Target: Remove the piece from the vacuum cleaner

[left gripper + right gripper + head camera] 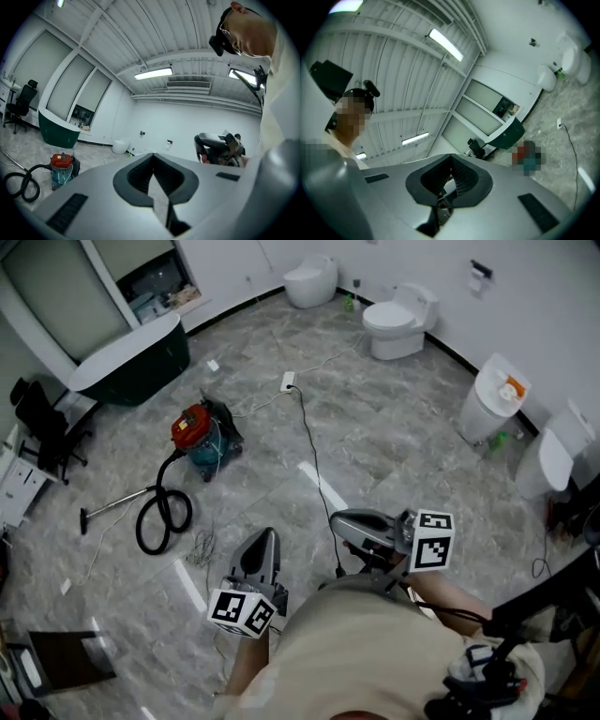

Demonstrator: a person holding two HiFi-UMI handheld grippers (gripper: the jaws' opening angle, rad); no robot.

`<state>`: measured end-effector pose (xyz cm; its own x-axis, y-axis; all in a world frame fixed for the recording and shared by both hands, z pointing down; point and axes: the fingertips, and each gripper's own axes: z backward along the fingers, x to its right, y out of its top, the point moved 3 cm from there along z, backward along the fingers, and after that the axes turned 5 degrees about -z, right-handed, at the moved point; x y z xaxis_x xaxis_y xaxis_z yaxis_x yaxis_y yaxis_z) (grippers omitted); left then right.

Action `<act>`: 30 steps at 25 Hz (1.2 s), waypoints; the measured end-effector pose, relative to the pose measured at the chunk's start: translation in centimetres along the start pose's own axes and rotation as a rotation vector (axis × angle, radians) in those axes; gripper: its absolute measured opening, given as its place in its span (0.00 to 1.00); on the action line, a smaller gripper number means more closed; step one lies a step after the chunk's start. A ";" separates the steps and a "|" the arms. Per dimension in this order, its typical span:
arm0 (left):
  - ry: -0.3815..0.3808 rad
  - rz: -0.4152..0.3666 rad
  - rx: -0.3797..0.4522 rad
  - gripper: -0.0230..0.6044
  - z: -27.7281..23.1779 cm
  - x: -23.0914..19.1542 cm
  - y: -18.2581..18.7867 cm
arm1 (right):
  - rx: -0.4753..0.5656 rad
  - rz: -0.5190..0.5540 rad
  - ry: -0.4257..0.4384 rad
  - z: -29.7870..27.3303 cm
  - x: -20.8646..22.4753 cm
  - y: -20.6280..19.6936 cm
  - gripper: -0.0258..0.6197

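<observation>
One red-lidded teal vacuum cleaner (pixel 200 434), black hose (pixel 165 472) looped, left tongs (pixel 265 534) together, right tongs (pixel 337 520) together.

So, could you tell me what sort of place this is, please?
Probably a showroom or test room for bathroom fittings: several toilets stand along the wall, and a dark green bathtub sits on the grey stone-look floor.

Floor (pixel 403 437): smooth grey veined tile, slight sheen. Vacuum cleaner (pixel 197 432): glossy red plastic lid. My left gripper (pixel 265 534) and right gripper (pixel 337 521): matt grey plastic.
</observation>
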<state>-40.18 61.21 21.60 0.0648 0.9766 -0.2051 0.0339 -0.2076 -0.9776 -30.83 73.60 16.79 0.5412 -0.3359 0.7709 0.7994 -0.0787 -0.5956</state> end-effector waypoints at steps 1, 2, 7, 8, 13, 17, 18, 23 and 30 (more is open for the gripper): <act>0.002 0.005 0.011 0.04 0.1 -0.2 -0.1 | -0.049 0.059 0.010 -0.5 0.1 -0.4 0.04; -0.011 0.012 0.017 0.04 0.0 -0.3 -0.2 | -0.093 0.123 0.021 -0.9 0.1 -0.9 0.04; -0.079 0.038 0.030 0.04 -0.5 0.0 -0.5 | -0.268 0.362 0.108 -3.2 -1.0 -3.3 0.04; -0.072 0.036 0.025 0.04 -0.7 -0.1 -0.6 | -0.295 0.393 0.126 -3.6 -1.2 -3.7 0.04; -0.006 0.033 -0.022 0.04 -2.6 -0.9 -1.6 | -0.374 0.487 0.180 -4.2 0.3 -3.4 0.04; 0.049 0.029 -0.032 0.04 -5.4 -1.1 -1.1 | -0.372 0.446 0.205 -4.0 2.7 -0.4 0.04; 0.054 0.023 -0.035 0.04 -6.2 -1.0 -1.0 | -0.368 0.436 0.217 -3.9 3.3 0.4 0.04; 0.089 -0.025 -0.049 0.04 -11.0 -0.1 -0.4 | -0.349 0.424 0.243 -2.4 6.4 4.6 0.04; 0.189 -0.048 -0.086 0.04 -16.4 0.8 -1.0 | -0.350 0.346 0.289 0.1 11.1 9.1 0.04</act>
<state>-23.79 61.31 23.15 0.2469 0.9592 -0.1379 0.1260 -0.1729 -0.9768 -17.56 69.28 19.94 0.6237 -0.6365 0.4537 0.4275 -0.2081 -0.8797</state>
